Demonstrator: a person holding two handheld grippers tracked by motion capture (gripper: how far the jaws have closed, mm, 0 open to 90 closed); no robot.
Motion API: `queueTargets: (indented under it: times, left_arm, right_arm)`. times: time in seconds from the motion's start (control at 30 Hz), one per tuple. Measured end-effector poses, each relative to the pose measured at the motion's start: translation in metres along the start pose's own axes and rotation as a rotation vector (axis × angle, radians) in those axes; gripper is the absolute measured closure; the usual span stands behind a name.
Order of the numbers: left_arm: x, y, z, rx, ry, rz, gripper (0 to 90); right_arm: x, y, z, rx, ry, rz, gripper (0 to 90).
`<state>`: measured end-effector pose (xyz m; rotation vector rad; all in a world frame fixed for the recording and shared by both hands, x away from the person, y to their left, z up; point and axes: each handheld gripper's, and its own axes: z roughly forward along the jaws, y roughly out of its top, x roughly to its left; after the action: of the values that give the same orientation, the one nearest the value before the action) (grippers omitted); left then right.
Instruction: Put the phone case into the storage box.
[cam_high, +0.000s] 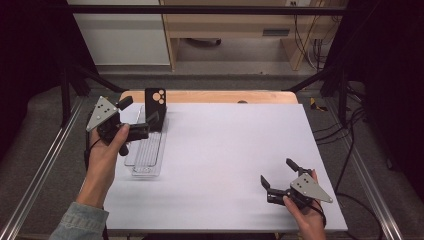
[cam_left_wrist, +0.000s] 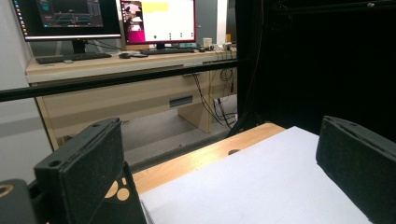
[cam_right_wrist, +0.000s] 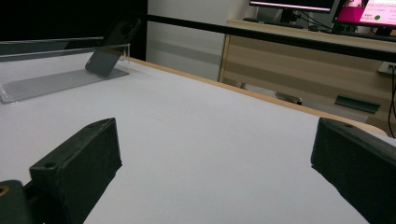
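- Phone (cam_high: 155, 101): a thin black slab with pale orange lens rings near its top. It stands tilted at the far end of a clear tray (cam_high: 146, 162), at about 10 o'clock on the white table (cam_high: 225, 160).
- Handling (judged): stiff, light and smooth-backed, so likely slippery between pads. Its glass face is fragile, so it calls for a gentle squeeze.
- Hold (judged): across the two long edges near mid-height, clear of the lens cluster and the tray wall.
- Left gripper (cam_high: 142, 120): jaws wide apart and empty. One jaw sits just beside the phone, whose orange rings show behind it in the left gripper view (cam_left_wrist: 119, 189).
- Right gripper (cam_high: 277, 172): at about 5 o'clock, well apart from the tray, jaws spread wide with nothing between them.
- Right gripper view: the phone (cam_right_wrist: 112, 46) leans against the tray's end wall.
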<state>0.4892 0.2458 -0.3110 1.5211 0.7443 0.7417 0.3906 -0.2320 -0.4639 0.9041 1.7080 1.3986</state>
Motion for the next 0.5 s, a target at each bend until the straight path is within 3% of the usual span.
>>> queueTargets:
  times: [0.5]
  left_arm:
    - [0.0,-0.003,-0.011,-0.007,-0.001,0.005,0.7]
  right_arm:
    - [0.0,0.0,0.0,0.001,0.0,-0.001,1.9]
